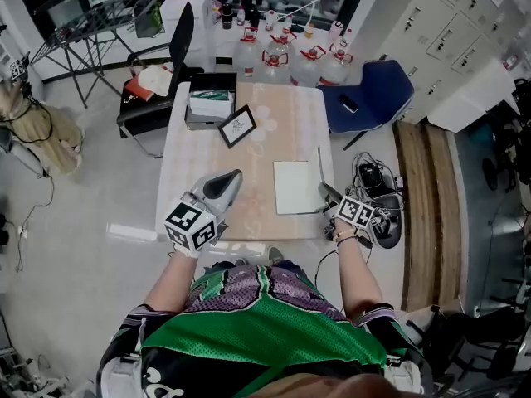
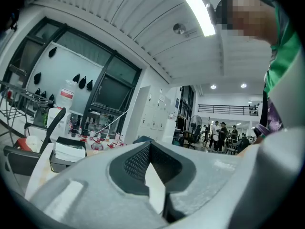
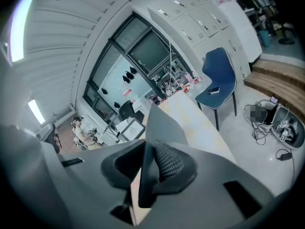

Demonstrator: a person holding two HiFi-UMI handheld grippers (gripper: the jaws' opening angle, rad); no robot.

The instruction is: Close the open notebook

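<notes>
Now the right tool (image 1: 328,192) straddles the notebook cover (image 3: 164,123).

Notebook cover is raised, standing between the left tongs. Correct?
No, it stands between the right tongs: the right gripper view shows the dark cover between them. The left tongs have nothing between them. The cover is raised, as said.

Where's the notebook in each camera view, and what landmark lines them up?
Head view: notebook on the table's near right, cover upright beside the right gripper.
Left gripper view: only a white sliver between the jaws, perhaps its page; unsure.
Right gripper view: its dark cover stands between the jaws.
Shared landmark: red-capped bottles beyond the table's far end.
</notes>
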